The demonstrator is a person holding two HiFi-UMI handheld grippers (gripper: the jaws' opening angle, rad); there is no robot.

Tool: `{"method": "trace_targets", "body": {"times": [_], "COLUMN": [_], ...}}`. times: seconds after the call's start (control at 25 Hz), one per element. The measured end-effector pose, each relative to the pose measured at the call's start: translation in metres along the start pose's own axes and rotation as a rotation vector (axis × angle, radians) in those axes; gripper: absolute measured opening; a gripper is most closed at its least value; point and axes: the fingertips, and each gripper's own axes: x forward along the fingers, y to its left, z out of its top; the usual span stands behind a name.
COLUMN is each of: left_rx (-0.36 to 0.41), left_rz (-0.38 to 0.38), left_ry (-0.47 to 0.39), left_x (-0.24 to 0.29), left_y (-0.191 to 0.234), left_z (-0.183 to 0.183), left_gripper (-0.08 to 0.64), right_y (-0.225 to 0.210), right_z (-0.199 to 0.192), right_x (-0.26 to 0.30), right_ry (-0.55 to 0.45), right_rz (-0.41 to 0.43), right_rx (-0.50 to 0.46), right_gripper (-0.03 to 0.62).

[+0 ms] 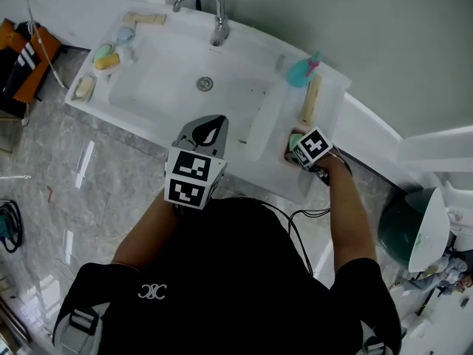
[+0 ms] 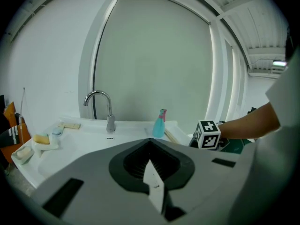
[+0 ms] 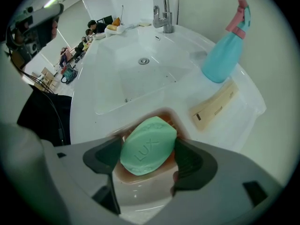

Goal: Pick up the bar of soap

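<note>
A green bar of soap [image 3: 147, 146] lies in a brownish soap dish [image 3: 161, 113] on the right rim of the white sink. My right gripper [image 3: 147, 157] stands over the dish, open, with the soap between its dark pads [image 3: 190, 159] and little gap on either side. From the head view only a sliver of the soap [image 1: 295, 138] shows beside the right gripper [image 1: 298, 148]. My left gripper [image 1: 210, 129] hovers above the sink's front edge, shut and holding nothing; in its own view the jaws meet at the tip of the left gripper [image 2: 150, 143].
A teal spray bottle [image 3: 224, 50] and a long beige box [image 3: 214, 107] stand just beyond the dish. The faucet [image 1: 214, 17] and the basin [image 1: 177, 87] lie to the left. Other soaps and small items [image 1: 106, 58] sit on the far left rim. A green bin [image 1: 399, 231] stands on the floor at right.
</note>
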Motion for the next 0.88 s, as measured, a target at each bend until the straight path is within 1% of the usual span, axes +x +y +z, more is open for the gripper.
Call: {"method": "trace_targets", "body": {"times": [0.16, 0.28, 0.48, 0.6, 0.76, 0.88], "left_rx": [0.014, 0.02, 0.032, 0.04, 0.048, 0.057], "left_rz": [-0.024, -0.039, -0.062, -0.076, -0.084, -0.098], "left_ry": [-0.009, -0.006, -0.001, -0.002, -0.018, -0.021], "left_x": [0.003, 0.005, 0.01, 0.013, 0.017, 0.021], "left_y": [-0.006, -0.009, -0.014, -0.018, -0.021, -0.026], "left_z": [0.005, 0.006, 0.007, 0.009, 0.015, 0.02], "left_gripper": [0.0, 0.0, 0.0, 0.0, 0.0, 0.0], "right_y": [0.01, 0.007, 0.005, 0.004, 0.006, 0.007], "right_z": [0.003, 0.006, 0.019, 0.025, 0.033, 0.036], "right_x": [-0.006, -0.021, -0.06, -0.092, -0.136, -0.167], "right_ry": [-0.088, -0.176, -0.397, -0.54, -0.741, -0.849], "right_rz": [-0.043, -0.132, -0.223, -0.295, -0.359, -0.42], "right_rx": [0.032, 0.055, 0.137, 0.189, 0.267, 0.299], "right_gripper": [0.36, 0.356, 0.353, 0.351, 0.35, 0.348]}}
